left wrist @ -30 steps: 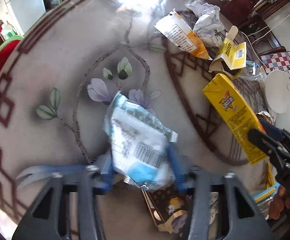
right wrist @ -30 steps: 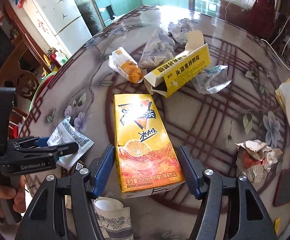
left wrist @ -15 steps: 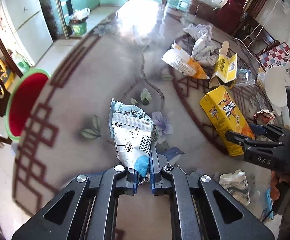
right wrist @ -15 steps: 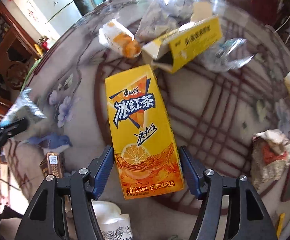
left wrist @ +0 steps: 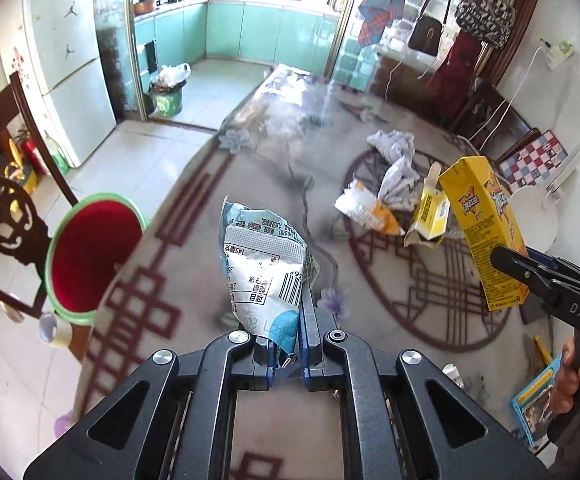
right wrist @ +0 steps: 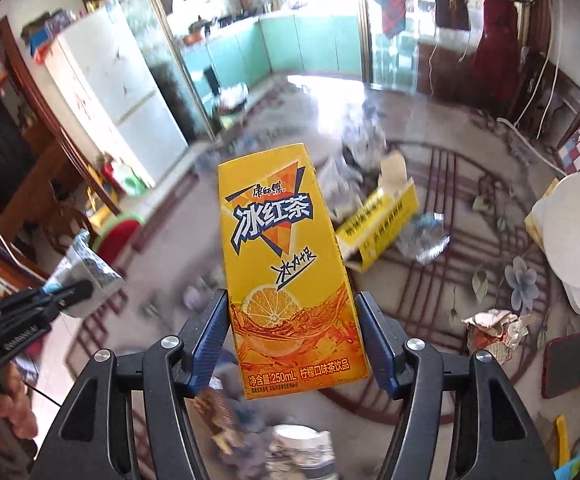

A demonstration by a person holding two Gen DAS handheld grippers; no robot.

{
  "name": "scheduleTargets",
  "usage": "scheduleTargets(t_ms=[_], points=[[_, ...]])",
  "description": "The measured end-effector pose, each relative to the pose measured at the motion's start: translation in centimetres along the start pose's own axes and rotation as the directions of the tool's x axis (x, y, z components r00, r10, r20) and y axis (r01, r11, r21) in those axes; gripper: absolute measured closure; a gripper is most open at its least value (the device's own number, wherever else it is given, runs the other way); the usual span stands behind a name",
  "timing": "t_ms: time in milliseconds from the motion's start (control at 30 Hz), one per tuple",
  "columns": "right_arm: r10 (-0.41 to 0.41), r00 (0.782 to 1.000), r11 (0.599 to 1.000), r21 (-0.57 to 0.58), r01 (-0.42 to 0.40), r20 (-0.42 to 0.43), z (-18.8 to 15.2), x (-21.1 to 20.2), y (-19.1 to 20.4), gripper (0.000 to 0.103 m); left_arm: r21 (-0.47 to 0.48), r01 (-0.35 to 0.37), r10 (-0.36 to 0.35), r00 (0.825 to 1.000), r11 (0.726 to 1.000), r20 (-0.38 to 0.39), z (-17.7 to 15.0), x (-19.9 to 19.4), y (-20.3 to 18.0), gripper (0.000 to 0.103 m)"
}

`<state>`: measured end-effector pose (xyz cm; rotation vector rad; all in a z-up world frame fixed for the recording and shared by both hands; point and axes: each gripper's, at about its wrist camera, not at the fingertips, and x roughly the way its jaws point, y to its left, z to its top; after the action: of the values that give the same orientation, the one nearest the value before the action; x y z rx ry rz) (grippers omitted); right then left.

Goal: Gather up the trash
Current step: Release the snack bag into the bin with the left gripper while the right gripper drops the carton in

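Lifting both pieces clear of the surface (left wrist: pixel 370 280): my left hand-held gripper (left wrist: pixel 290 344) has just clamped the blue-white wrapper (left wrist: pixel 262 264); my right hand-held gripper (right wrist: pixel 290 344) pinches the iced-tea carton (right wrist: pixel 286 272); next stop, I judge, the red bin (left wrist: pixel 90 256) at nine o'clock.

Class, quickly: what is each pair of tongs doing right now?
Left tongs: shut on the blue-white wrapper.
Right tongs: shut on the yellow tea carton.
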<state>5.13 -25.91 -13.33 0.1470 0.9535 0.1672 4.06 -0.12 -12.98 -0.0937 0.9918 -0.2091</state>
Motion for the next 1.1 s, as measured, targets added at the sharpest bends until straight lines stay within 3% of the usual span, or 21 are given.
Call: scheduleTargets(t_ms=[267,600,1100], points=[[-0.001,0.997,1.000,0.018,0.000,0.079,2.1,-2.5,4.7,0.041,0.016,0.021,-0.021,0.999,1.000,0.044,2.0,-1.5,2.7,0.095],[0.001,0.995,1.000,0.020,-0.003,0.103,4.3,-1.9,11.3,0.041,0.003,0.010,-0.010,0.999,1.000,0.047,3.7,-1.3,8.3,0.095],[0.079,0.997,0.997,-0.014,-0.079,0.021,6.7,5.5,22.7,0.041,-0.105,-0.063,0.064,0.998,0.992,0.004,4.9,1.3,19.8,0.095]])
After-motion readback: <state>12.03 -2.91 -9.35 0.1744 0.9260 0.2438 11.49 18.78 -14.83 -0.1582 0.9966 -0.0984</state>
